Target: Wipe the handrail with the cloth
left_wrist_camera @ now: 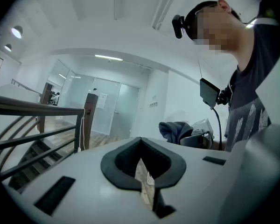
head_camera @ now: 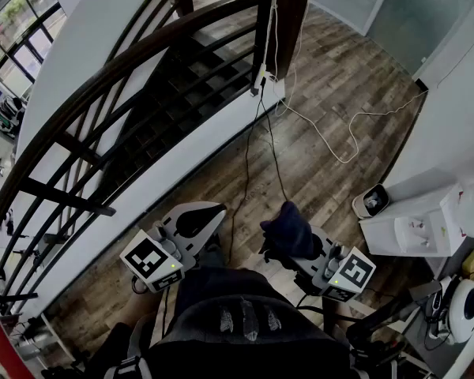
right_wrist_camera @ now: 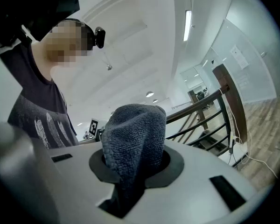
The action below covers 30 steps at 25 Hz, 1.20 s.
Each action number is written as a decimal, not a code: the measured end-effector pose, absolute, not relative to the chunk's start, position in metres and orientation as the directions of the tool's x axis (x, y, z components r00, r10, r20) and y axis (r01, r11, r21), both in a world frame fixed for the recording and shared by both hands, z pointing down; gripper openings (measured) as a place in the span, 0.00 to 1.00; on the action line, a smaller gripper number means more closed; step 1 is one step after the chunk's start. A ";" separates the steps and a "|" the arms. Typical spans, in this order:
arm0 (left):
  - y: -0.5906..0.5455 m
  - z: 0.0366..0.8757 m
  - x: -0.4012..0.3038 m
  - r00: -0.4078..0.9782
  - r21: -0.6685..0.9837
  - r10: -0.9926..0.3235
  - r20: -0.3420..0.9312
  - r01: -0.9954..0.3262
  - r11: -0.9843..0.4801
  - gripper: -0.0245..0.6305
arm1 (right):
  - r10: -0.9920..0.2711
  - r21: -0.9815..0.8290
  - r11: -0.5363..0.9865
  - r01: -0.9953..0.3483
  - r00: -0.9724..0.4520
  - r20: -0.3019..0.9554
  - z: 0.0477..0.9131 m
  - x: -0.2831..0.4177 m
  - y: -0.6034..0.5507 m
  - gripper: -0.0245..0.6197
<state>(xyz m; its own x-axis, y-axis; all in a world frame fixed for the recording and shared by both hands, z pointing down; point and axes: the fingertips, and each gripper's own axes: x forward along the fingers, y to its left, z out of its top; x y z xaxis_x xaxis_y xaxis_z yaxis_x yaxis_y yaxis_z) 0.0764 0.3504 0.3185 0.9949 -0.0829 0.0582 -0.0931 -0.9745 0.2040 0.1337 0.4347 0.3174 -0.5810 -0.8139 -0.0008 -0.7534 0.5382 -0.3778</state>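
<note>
Cloth [right_wrist_camera: 133, 143]: dark blue-grey terry, bunched into a rounded tuft that stands up out of your right claw; in the head view it [head_camera: 288, 227] sits low and just right of centre, over the wood floor and well apart from the handrail
Right claw [right_wrist_camera: 135, 171]: your jaws are clamped on the cloth, whose lower end runs down into the gap between them; the tuft covers the tips in the head view [head_camera: 291, 245]
Right marker cube [head_camera: 349, 273]: it sits on the near end of that gripper, close to your body
Left claw [left_wrist_camera: 142, 176]: your jaws are drawn together to a thin slit with nothing between them, and only a sliver of floor shows through; in the head view it [head_camera: 193, 221] sits left of the cloth, apart from it and from the rail
Left marker cube [head_camera: 152, 260]: near end of the left gripper, tilted towards you
Handrail [head_camera: 103, 77]: dark wood, curving from the near left up to the far right, with dark horizontal bars below it; neither claw touches it
Post [head_camera: 292, 14]: dark and upright, at the far end of the handrail
Stairs [head_camera: 182, 85]: dark steps dropping away behind the bars
Floor [head_camera: 324, 69]: wood planks, to the right of the railing
Cable [head_camera: 332, 136]: white, looping across the floor from the post towards the right wall
Bin [head_camera: 370, 200]: small and white, on the floor at the right, near a white unit
</note>
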 end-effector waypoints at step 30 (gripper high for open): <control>-0.045 0.366 0.200 0.883 0.294 -0.404 0.237 -0.462 -0.837 0.05 | -0.938 0.069 0.245 -0.967 -0.218 0.270 0.276 0.558 -0.331 0.14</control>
<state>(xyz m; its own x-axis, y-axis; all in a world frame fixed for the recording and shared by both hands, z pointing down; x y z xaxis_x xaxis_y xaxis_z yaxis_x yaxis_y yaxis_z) 0.1996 -0.0450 0.3660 0.8833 -0.4043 0.2372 -0.4620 -0.8366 0.2944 0.5585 -0.3314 0.2758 -0.2182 -0.9378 0.2701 -0.9671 0.2449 0.0694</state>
